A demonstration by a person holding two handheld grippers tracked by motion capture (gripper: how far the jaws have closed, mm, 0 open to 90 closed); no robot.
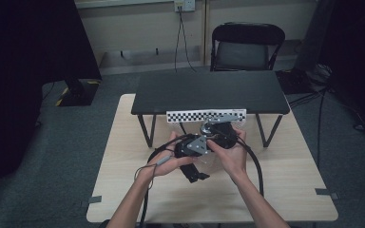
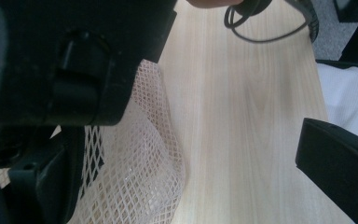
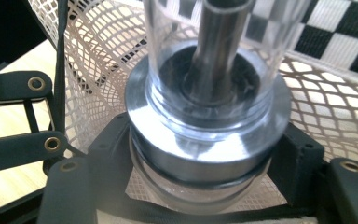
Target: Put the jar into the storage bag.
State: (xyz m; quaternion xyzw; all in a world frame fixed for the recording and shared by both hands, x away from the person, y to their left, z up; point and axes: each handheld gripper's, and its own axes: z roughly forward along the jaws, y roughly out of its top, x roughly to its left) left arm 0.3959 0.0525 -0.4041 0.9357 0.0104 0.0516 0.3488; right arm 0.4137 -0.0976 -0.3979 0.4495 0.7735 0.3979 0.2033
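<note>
My right gripper (image 3: 200,172) is shut on a clear cylinder (image 3: 214,56) just under its metal collar (image 3: 205,144); a dark rod runs down inside the cylinder. A white mesh (image 3: 98,70) wraps behind and around the cylinder. Both hands hold the grippers close together at mid-table: the right gripper (image 1: 221,134) just behind the left gripper (image 1: 194,172), whose jaws point toward the person. In the left gripper view my left gripper (image 2: 191,191) stands open, with the white mesh (image 2: 135,168) against its left jaw and bare wood between the jaws. The right gripper's black body (image 2: 65,60) looms close at the upper left.
A low black stand (image 1: 209,90) sits on the far half of the wooden table (image 1: 133,190), with a checkered strip (image 1: 204,115) on its front edge. A black chair (image 1: 247,47) stands behind it. Cables (image 1: 254,161) trail from the grippers toward the person.
</note>
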